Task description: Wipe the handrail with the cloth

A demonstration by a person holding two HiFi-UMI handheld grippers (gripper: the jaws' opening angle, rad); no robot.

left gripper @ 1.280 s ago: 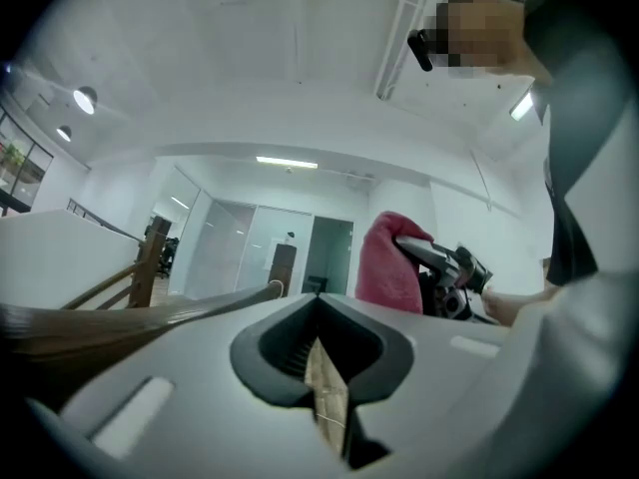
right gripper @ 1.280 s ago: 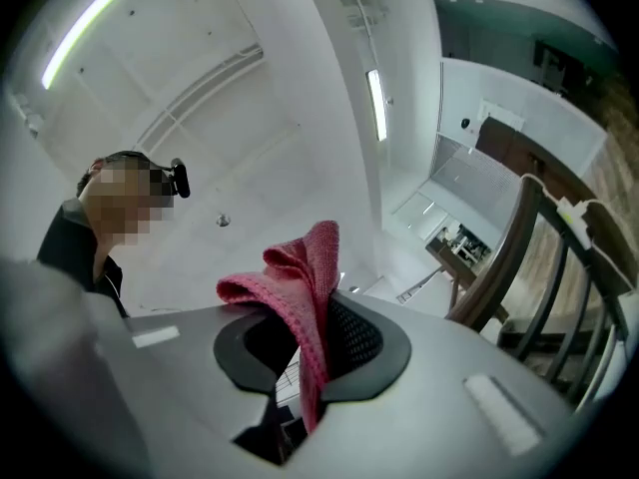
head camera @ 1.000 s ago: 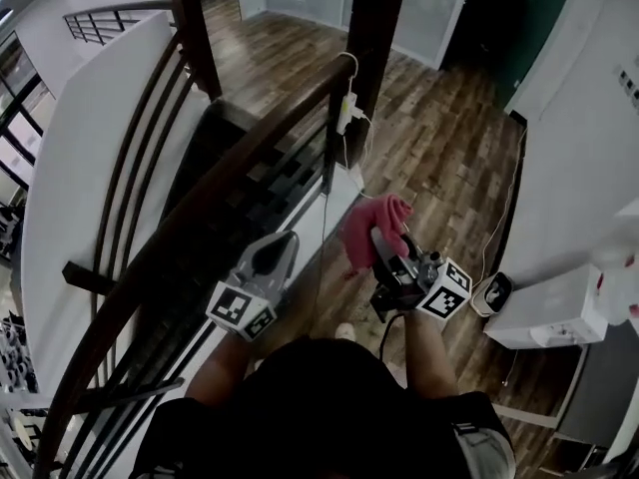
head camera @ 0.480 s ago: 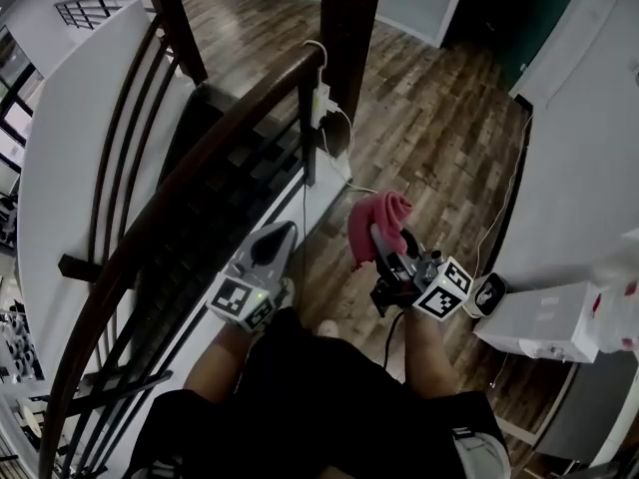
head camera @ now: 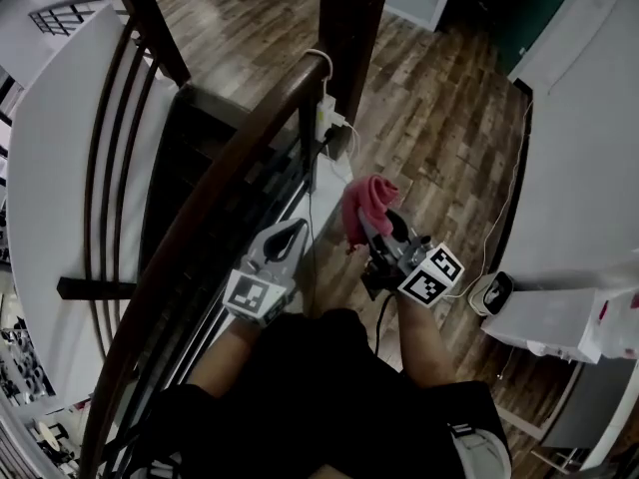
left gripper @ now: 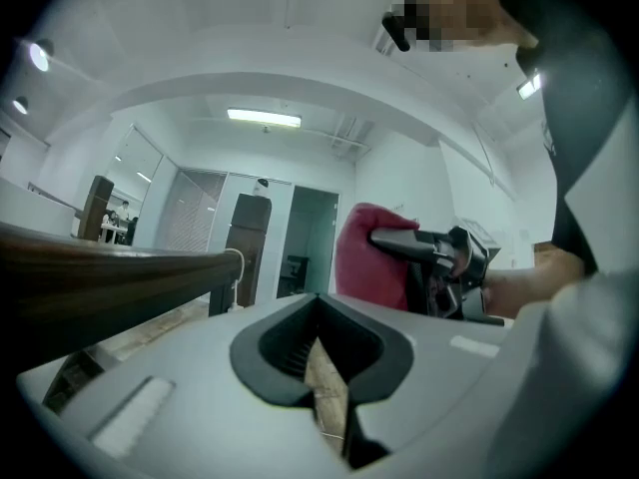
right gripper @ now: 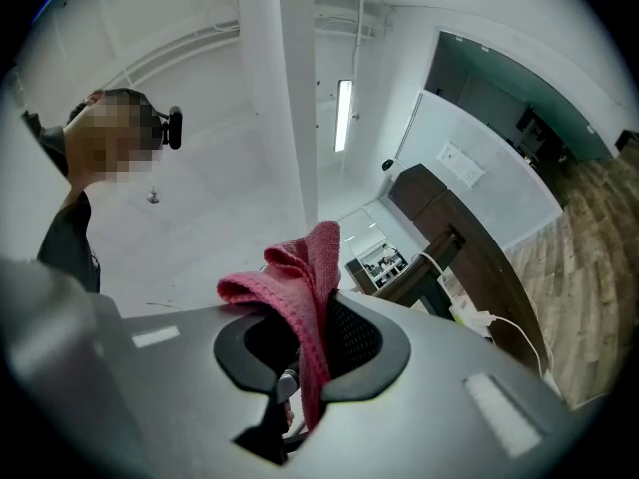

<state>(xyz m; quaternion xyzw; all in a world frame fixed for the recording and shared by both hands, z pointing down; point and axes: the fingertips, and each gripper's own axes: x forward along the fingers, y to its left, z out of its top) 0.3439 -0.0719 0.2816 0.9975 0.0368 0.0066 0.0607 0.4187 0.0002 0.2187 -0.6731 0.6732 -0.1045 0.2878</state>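
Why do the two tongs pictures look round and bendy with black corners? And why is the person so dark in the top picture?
Left gripper view: a very wide lens darkens the corners and bows the ceiling into an arch. Right gripper view: same round edge, but the cloth looks sharp against a bright white room. Head view: the shirt sits in deep shadow, while the floor is better lit.

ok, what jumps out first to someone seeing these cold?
The red cloth clamped in the right tool, held in the air at the centre of the head view. Next, the dark curved handrail sweeping down the left, clear of the cloth, with the left tool shut and empty beside it.
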